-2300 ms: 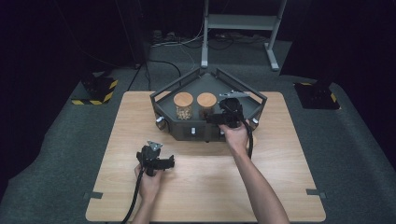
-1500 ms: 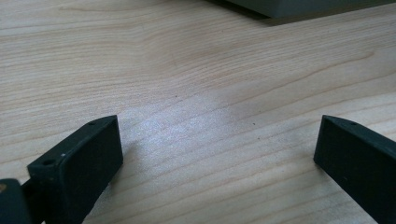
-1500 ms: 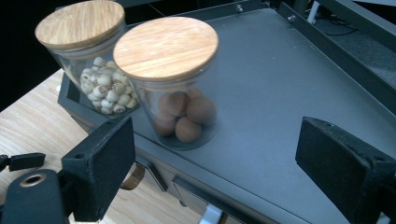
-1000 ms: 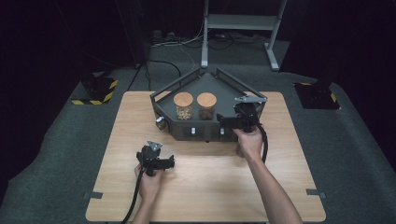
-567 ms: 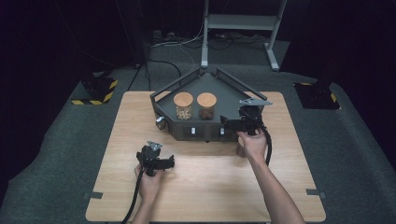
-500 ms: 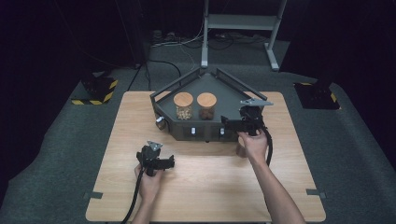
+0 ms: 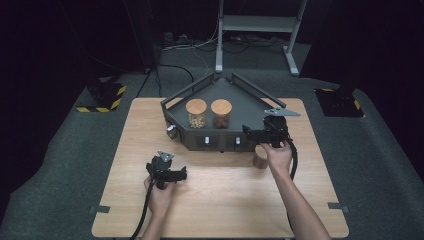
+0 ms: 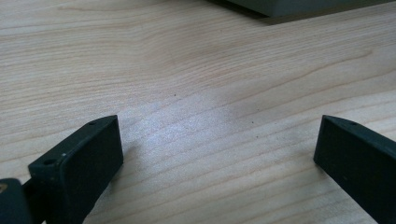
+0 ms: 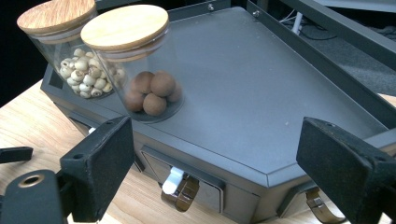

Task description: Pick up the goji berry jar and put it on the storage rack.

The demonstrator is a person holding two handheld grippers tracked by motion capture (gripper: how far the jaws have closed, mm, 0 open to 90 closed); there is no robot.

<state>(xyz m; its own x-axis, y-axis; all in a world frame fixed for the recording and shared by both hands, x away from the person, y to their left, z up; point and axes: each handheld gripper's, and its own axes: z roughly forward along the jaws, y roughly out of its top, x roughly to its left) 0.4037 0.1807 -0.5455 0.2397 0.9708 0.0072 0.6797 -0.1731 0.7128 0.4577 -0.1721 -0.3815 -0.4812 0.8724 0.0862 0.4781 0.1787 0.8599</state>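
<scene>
Nearest the person, the left gripper (image 7: pixel 165 169) rests low over bare desk (image 7: pixel 225 200), jaws spread on nothing. Farther off, the right gripper (image 7: pixel 265 134) hovers at the grey tray (image 7: pixel 250 102), jaws spread and empty, two lidded jars (image 9: pixel 126 60) standing beyond.

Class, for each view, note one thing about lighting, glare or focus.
High view: the wooden table is lit, the surroundings dark. Left gripper view: a pale sheen lies on the wood, and the near jaws look soft. Right gripper view: the jars lean from lens distortion.
</scene>
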